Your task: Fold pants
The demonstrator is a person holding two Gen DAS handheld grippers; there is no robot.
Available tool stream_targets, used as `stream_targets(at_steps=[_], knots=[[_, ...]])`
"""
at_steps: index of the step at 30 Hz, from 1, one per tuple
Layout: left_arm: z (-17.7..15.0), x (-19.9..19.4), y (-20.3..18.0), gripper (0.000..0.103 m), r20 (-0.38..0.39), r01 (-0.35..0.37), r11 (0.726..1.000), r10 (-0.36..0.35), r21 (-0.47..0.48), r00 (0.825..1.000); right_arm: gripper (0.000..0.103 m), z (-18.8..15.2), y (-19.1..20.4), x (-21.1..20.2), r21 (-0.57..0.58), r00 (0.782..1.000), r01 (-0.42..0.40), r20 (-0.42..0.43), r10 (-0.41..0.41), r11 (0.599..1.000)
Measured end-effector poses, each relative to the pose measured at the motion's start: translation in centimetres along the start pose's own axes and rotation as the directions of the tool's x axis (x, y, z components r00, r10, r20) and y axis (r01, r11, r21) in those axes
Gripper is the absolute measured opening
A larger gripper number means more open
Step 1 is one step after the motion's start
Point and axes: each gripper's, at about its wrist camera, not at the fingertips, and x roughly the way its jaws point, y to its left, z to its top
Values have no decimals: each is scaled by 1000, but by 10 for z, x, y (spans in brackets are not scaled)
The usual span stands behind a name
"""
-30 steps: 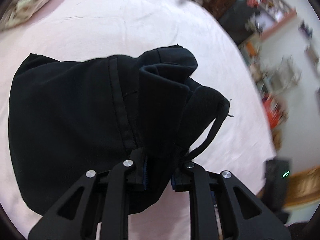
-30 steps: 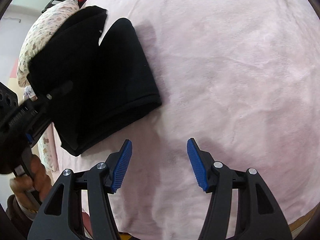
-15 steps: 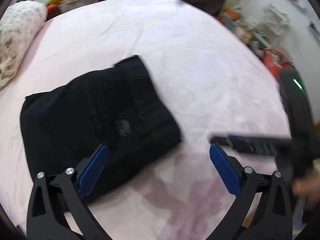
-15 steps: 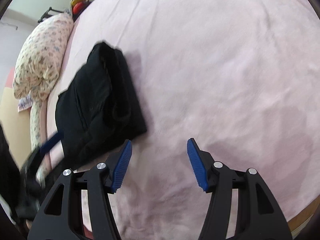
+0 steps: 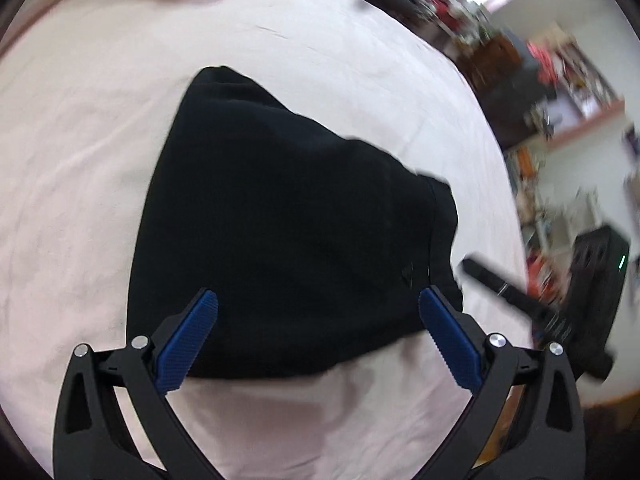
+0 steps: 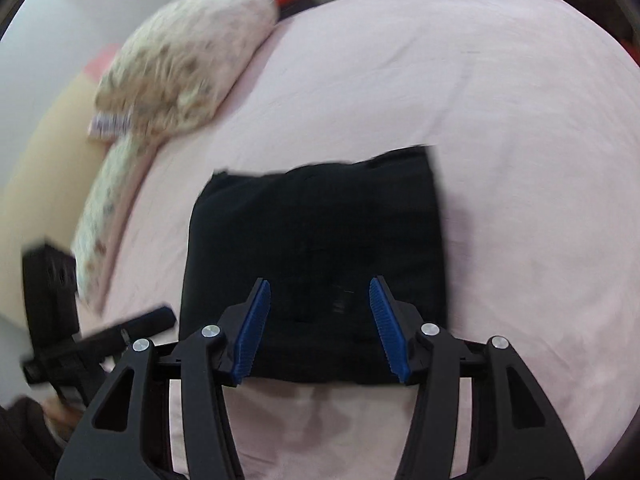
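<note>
Left gripper and right gripper spread, empty, over folded black pants; careless regrasp risks unfolding bundle.

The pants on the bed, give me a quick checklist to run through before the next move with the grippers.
1. Left gripper open and holding nothing: ok.
2. Right gripper open and holding nothing: ok.
3. Black pants lying in a compact folded stack on the pink bed sheet: ok.
4. Edges of the fold lined up evenly: cannot tell, both views are blurred.
5. Pants apart from the floral pillow: ok.
6. Drawstring tucked in: cannot tell, none shows.
</note>
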Motion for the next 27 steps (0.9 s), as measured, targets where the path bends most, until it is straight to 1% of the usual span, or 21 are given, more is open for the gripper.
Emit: stream_targets(at_steps=[3, 4, 7, 8, 9, 10, 11, 12, 13, 14, 15, 17, 19, 20, 21, 23, 25, 26, 27], knots=[[11, 7, 7, 101, -18, -45, 999, 44, -29, 999, 55, 6, 12, 19, -26, 999, 38, -29, -39, 999], [13, 7, 6, 101, -13, -57, 998, 57, -20, 998, 55, 6, 13, 18, -32, 998, 50, -28, -51, 998], [20, 9, 0, 101, 2, -129, 991, 129, 47, 992, 55, 11, 19, 21, -71, 993, 113, -17, -115, 991], [22, 14, -4, 101, -1, -155, 985, 155, 72, 988, 55, 10, 18, 22, -81, 991, 130, -17, -131, 988], [22, 20, -8, 101, -10, -165, 983, 167, 83, 986, 55, 11, 18, 26, -91, 987, 154, -24, -156, 984], [22, 24, -9, 101, -26, -174, 981, 177, 91, 984, 55, 10, 18, 32, -98, 983, 177, -35, -181, 979], [21, 33, -9, 101, -57, -185, 978, 190, 93, 980, 55, 9, 17, 37, -104, 977, 201, -55, -207, 974], [23, 30, 7, 101, -80, -190, 978, 197, 89, 977, 55, 8, 13, 45, -107, 968, 227, -86, -237, 968], [20, 35, 13, 101, -113, -208, 974, 217, 86, 970, 55, 6, 8, 56, -104, 958, 245, -129, -258, 964], [17, 38, 20, 101, -132, -219, 972, 229, 88, 964, 54, 3, 4, 62, -98, 954, 247, -149, -260, 964], [14, 47, 22, 101, -159, -234, 967, 248, 102, 956, 54, 1, 1, 66, -100, 953, 248, -152, -261, 964], [10, 57, 19, 101, -178, -260, 955, 282, 141, 943, 55, -1, -1, 73, -120, 950, 254, -154, -271, 960], [7, 67, 13, 101, -197, -295, 934, 333, 199, 922, 55, -1, -3, 77, -123, 950, 255, -152, -272, 959], [5, 73, 11, 101, -206, -316, 922, 362, 226, 909, 55, -1, -4, 77, -126, 951, 254, -151, -271, 959], [5, 76, 10, 101, -209, -326, 916, 375, 234, 903, 55, 0, -5, 77, -129, 952, 251, -149, -269, 959], [4, 77, 9, 101, -211, -336, 914, 383, 228, 899, 55, 1, -7, 75, -129, 956, 236, -145, -254, 963], [5, 72, 9, 101, -202, -334, 919, 375, 210, 905, 55, 3, -6, 68, -120, 963, 216, -137, -231, 969], [4, 67, 8, 101, -187, -338, 918, 376, 206, 908, 55, 4, -7, 63, -110, 968, 202, -127, -215, 973], [4, 58, 5, 101, -148, -351, 912, 385, 211, 911, 55, 7, -8, 54, -92, 977, 178, -104, -187, 980]])
